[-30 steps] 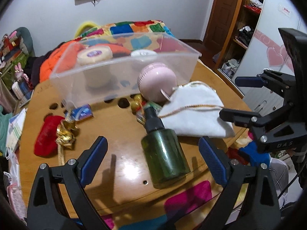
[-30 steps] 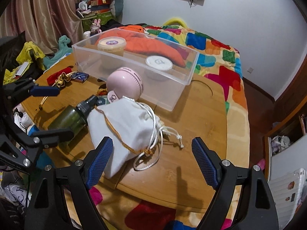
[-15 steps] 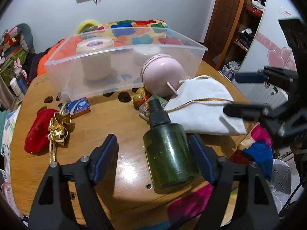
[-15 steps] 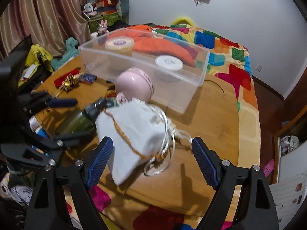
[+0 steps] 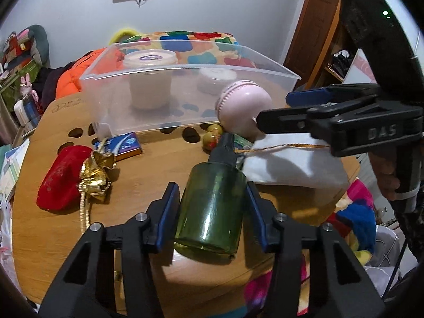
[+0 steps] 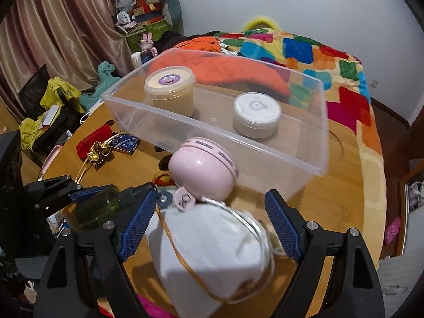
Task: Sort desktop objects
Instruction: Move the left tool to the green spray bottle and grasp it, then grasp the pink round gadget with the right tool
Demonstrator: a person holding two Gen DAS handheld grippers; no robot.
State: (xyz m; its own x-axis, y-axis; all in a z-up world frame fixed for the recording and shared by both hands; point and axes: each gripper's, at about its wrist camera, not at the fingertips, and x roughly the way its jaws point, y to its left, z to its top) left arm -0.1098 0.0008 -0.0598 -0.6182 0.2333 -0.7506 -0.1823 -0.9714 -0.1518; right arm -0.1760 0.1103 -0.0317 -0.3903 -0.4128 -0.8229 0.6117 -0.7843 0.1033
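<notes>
On the desk [image 5: 148, 175], the left tool [image 5: 212, 198] pinches the lying green spray bottle [image 5: 212, 206] mid-body, so lift it level toward the clear bin [image 5: 185, 100], while the right tool [image 6: 209, 225], spread, straddles the white drawstring pouch [image 6: 212, 249].

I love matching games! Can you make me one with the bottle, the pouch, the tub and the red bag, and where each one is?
Things:
1. bottle
2. pouch
3. tub
4. red bag

Places:
A. inside the clear box
B. between the left claw's pads
C. beside the gold bow
D. between the right claw's open pads

Pairs: 1-B, 2-D, 3-A, 4-C
</notes>
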